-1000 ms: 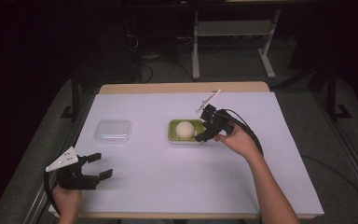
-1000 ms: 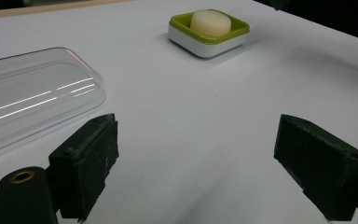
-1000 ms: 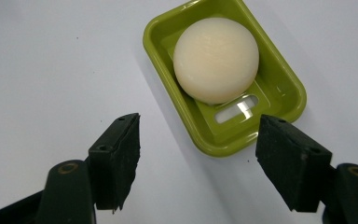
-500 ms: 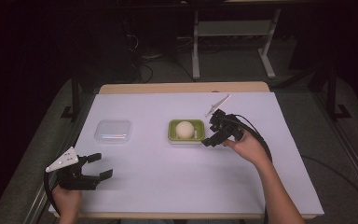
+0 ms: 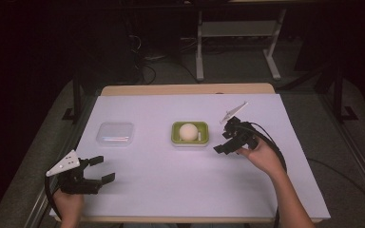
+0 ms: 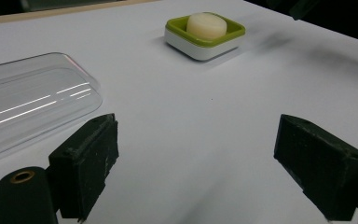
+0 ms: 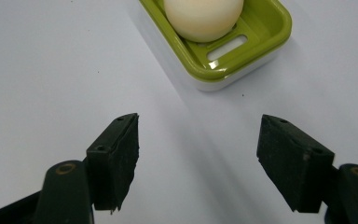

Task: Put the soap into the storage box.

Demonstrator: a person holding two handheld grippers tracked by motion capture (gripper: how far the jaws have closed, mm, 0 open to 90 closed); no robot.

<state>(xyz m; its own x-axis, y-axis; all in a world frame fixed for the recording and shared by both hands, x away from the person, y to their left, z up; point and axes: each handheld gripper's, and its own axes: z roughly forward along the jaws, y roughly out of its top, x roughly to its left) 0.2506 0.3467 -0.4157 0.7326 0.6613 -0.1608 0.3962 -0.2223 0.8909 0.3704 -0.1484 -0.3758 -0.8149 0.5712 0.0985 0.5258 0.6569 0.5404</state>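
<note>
Left tool (image 5: 94, 172): spread wide, empty, near worktop (image 5: 171, 190) corner. Clear lid (image 5: 115, 133): flat, left of the green soap dish (image 5: 190, 134) holding round soap (image 5: 188, 131) (smooth, likely slippery). Right tool (image 5: 224, 140): spread wide, empty, beside dish; a careless approach could shove it.

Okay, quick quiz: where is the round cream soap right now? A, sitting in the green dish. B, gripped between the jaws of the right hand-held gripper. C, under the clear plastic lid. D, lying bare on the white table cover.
A: the soap sits in the green dish, while the right hand-held gripper is beside the dish with its jaws apart and nothing between them.
</note>
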